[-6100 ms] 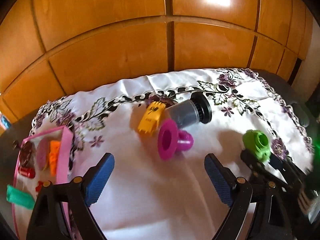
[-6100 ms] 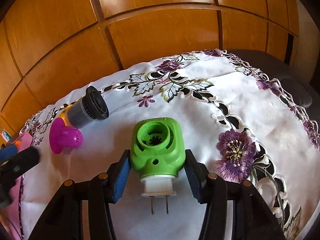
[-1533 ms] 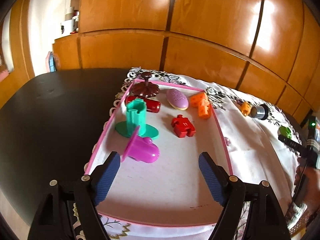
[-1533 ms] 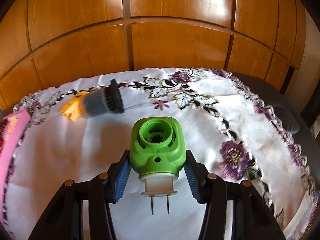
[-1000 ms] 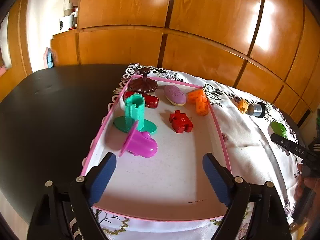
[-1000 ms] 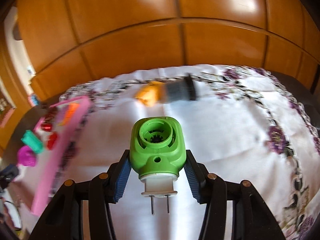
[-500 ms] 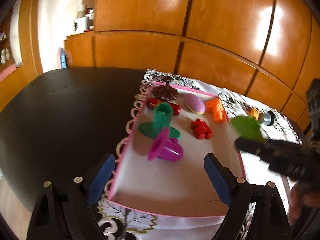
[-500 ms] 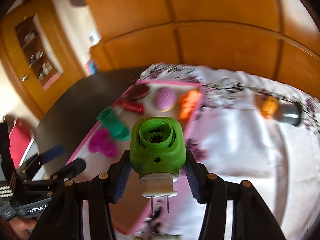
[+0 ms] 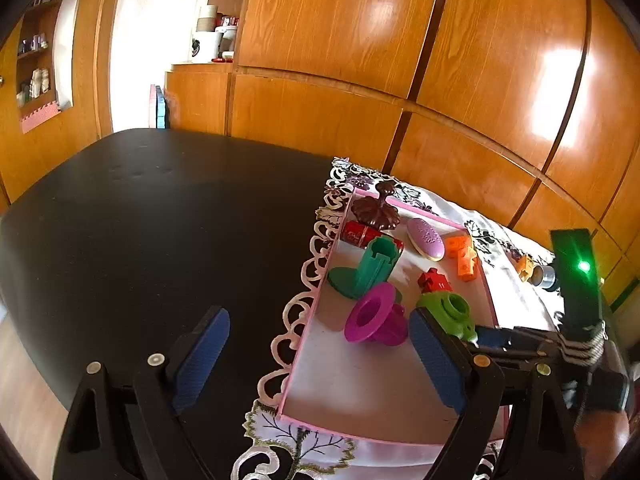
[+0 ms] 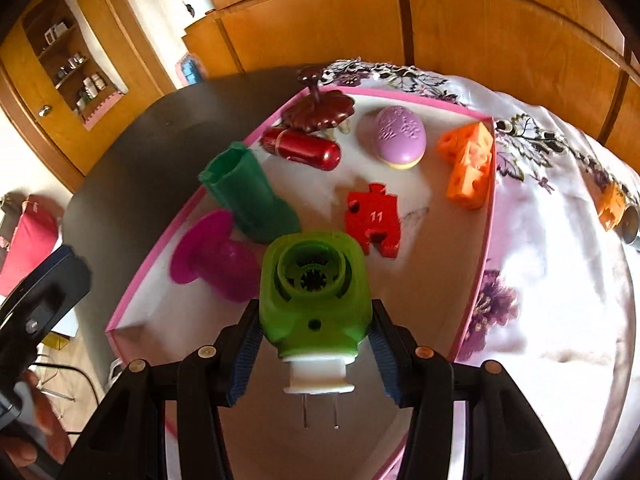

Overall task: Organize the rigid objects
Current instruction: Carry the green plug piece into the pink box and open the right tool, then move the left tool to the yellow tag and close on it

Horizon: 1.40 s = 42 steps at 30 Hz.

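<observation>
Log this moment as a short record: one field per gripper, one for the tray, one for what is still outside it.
right gripper: shut on green plug-in device, held over the tray's near part
left gripper: open, nothing between its pads
pink tray: holds magenta flanged piece, teal piece, red puzzle piece, red capsule, lilac oval, orange blocks, dark brown piece
outside tray: orange-and-grey item on the tablecloth

One pink-rimmed shallow tray (image 10: pixel 486 216). Inside it, seven items: one dark maroon flower-shaped piece (image 10: pixel 320 110), one red metallic capsule (image 10: pixel 300 147), one lilac oval soap-like piece (image 10: pixel 396 136), one orange cube cluster (image 10: pixel 468 168), one red plastic puzzle piece (image 10: pixel 374 218), one teal flanged tube (image 10: pixel 248 196), one magenta flanged cup (image 10: pixel 216 258). One green plug-in device (image 10: pixel 314 296). Two hand-held grippers.
</observation>
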{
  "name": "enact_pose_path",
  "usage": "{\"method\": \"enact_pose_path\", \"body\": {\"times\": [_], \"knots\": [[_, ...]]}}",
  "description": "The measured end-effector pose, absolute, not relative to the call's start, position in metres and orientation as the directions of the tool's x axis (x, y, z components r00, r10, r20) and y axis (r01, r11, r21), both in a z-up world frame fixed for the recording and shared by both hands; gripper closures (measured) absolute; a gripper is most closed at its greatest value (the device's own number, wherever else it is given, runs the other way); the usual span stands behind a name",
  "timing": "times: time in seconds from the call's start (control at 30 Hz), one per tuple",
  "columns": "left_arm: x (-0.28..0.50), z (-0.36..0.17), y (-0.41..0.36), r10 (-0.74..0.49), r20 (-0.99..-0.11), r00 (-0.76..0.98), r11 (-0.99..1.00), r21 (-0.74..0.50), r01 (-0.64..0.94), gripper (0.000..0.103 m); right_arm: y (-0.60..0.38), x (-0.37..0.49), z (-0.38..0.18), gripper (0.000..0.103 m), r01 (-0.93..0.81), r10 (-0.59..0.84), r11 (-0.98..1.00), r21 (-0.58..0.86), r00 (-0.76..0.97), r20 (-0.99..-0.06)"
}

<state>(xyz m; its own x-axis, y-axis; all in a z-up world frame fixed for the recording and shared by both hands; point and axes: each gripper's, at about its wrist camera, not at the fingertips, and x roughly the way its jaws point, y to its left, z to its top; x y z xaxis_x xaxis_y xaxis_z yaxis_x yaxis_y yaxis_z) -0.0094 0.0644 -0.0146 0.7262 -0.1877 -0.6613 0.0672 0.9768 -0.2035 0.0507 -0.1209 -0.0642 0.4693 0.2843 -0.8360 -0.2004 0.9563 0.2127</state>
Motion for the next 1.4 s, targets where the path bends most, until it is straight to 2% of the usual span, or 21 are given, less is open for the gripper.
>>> {"method": "enact_pose_path", "body": {"times": [0.2, 0.47, 0.67, 1.07, 1.4], "knots": [[-0.01, -0.017, 0.059, -0.197, -0.67, 0.716, 0.977, -0.196, 0.085, 0.011, -0.124, 0.066, -0.061, 0.05, -0.172, 0.22, 0.973, 0.154, 0.492, -0.842], [-0.006, -0.022, 0.054, -0.217, -0.683, 0.697, 0.971, -0.223, 0.084, 0.01, -0.161, 0.039, -0.034, 0.05, -0.132, 0.324, 0.943, 0.305, 0.572, -0.754], [-0.011, -0.021, 0.034, -0.248, -0.686, 0.684, 0.968, -0.21, 0.14, 0.01, -0.195, 0.018, -0.025, 0.05, -0.068, 0.283, 0.946, 0.316, 0.647, -0.708], [-0.019, -0.016, -0.013, -0.31, -0.695, 0.649, 0.949, -0.187, 0.254, 0.01, -0.24, -0.001, -0.054, 0.05, 0.055, 0.198, 0.954, 0.295, 0.624, -0.755], [-0.024, -0.013, -0.048, -0.345, -0.703, 0.622, 0.932, -0.18, 0.314, 0.01, -0.279, -0.017, -0.058, 0.05, 0.137, 0.059, 0.972, 0.189, 0.64, -0.766]]}}
